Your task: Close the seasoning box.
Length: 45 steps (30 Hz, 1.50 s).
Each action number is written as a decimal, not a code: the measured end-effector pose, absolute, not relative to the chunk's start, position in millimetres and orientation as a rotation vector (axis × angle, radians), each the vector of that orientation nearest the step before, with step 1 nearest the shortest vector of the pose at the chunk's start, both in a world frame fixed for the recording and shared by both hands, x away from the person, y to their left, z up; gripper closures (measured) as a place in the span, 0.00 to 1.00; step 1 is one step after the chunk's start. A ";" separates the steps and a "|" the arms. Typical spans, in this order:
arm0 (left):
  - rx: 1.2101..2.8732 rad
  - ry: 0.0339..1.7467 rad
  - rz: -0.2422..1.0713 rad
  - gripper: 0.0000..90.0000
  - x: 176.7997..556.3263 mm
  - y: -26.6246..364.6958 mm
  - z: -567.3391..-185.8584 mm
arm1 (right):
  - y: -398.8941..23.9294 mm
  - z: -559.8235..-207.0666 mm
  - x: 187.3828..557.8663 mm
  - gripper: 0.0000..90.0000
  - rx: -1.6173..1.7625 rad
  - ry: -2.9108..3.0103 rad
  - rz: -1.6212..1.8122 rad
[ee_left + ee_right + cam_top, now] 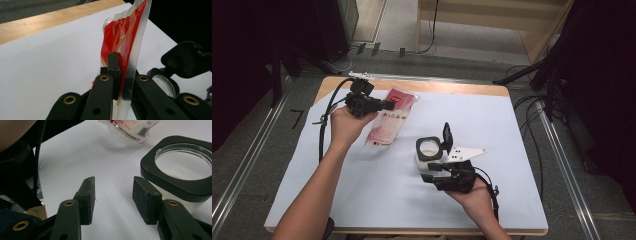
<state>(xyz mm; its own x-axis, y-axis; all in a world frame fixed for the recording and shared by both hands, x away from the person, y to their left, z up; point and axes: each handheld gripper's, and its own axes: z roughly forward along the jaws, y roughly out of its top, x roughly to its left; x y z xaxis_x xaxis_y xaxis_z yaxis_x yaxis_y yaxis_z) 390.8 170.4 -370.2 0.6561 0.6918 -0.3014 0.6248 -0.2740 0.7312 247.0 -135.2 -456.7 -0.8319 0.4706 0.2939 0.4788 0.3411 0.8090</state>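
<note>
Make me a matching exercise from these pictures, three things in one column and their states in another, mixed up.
Things:
1. red and clear plastic pouch
2. clear jar with black square collar
3. right tongs

States:
A. standing on the white sheet, flip lid up
B. open, nothing between the pads
C. pinched at its edge by the left tongs

Pairs: 1-C, 2-A, 3-B

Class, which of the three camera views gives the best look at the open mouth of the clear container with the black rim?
The right gripper view: the container sits close, its black rim and round opening plain. The high view shows the container small, with its lid flipped up. The left gripper view shows part of its rim behind the red pouch.
</note>
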 end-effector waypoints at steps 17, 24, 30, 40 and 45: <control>1.998 0.977 0.077 0.97 379.7 185.7 -371.2 | -139.7 -458.9 249.7 0.60 -0.926 -2.581 -1.539; 1.977 0.978 0.026 0.94 373.2 195.6 -372.2 | -141.4 -460.1 251.1 0.60 -0.948 -2.586 -1.533; 1.988 0.974 0.054 0.94 366.2 204.4 -371.9 | -140.3 -459.0 249.7 0.60 -0.945 -2.598 -1.533; 1.975 0.961 0.053 0.91 359.7 217.6 -373.1 | -139.9 -460.5 251.8 0.60 -0.945 -2.598 -1.531; 1.983 0.946 0.046 0.88 356.9 221.0 -373.7 | -140.5 -460.8 252.3 0.60 -0.948 -2.595 -1.531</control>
